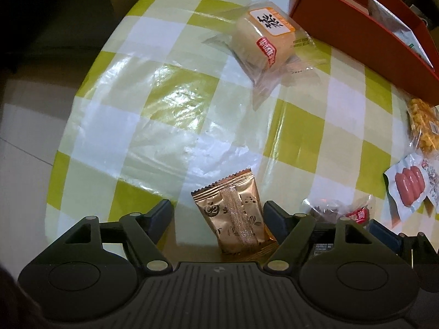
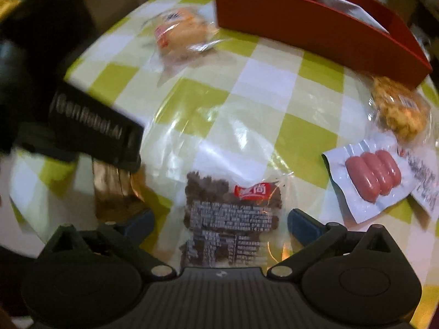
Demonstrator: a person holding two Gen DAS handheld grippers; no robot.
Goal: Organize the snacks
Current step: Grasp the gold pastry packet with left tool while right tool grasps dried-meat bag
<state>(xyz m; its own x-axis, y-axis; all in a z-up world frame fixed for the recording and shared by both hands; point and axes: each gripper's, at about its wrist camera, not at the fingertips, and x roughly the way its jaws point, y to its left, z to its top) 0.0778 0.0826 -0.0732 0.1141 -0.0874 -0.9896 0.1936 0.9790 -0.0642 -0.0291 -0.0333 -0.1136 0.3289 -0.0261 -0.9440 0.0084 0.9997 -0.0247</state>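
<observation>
On the green-and-white checked tablecloth (image 1: 170, 126) lies a copper-coloured sachet (image 1: 236, 219), right between the fingers of my left gripper (image 1: 219, 212). That gripper points down and stands open, with a clear gap on the sachet's left side. A clear pack of dark brown snack (image 2: 230, 213) with a red label lies between the fingers of my right gripper (image 2: 219, 223), which is open wide and does not touch it. The right wrist view also shows the left gripper's black body (image 2: 93, 128) over the sachet (image 2: 115, 189).
A red open box (image 1: 356, 35) with packets inside stands at the back right. A wrapped pale cake (image 1: 263, 35) lies in front of it. A sausage pack (image 2: 373, 175) and a yellow crunchy snack (image 2: 397, 109) lie to the right. The table's edge curves along the left.
</observation>
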